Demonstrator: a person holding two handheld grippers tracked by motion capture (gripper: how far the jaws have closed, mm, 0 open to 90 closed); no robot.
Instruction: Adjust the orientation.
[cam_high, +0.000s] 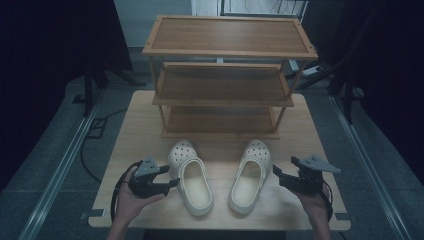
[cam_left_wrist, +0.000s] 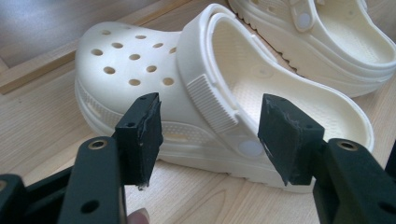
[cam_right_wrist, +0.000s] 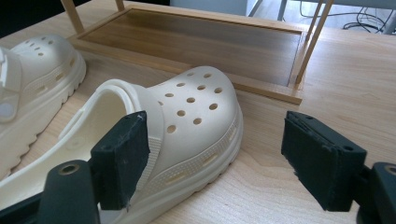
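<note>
Setting: dark room with black curtains; a pale wooden table (cam_high: 140, 125) carries a three-shelf wooden rack (cam_high: 225, 75) at its far side.
Shoes: two cream clogs lie side by side on the table just in front of the rack, toes towards it; left clog (cam_high: 190, 177), right clog (cam_high: 250, 175), near each other but apart.
Left gripper (cam_high: 169, 176): released, jaws spread with nothing between the pads; it sits just beside the left clog's outer side, aimed at the strap hinge (cam_left_wrist: 251, 148).
Right gripper (cam_high: 276, 172): also released and empty, level with the right clog's outer side; whether its near pad (cam_right_wrist: 120, 158) brushes the rim is hard to say from this angle, probably not.
Hands: both come in from the near edge, palms cupping the tools from below, jaws pointing inwards and roughly level with the table.
Step in hand: likely taking hold of the clogs to shelve them.
Doing it well: slide one jaw inside the opening and one outside, pinch the side wall near the middle so the clog hangs level, and lift clear of its partner.
</note>
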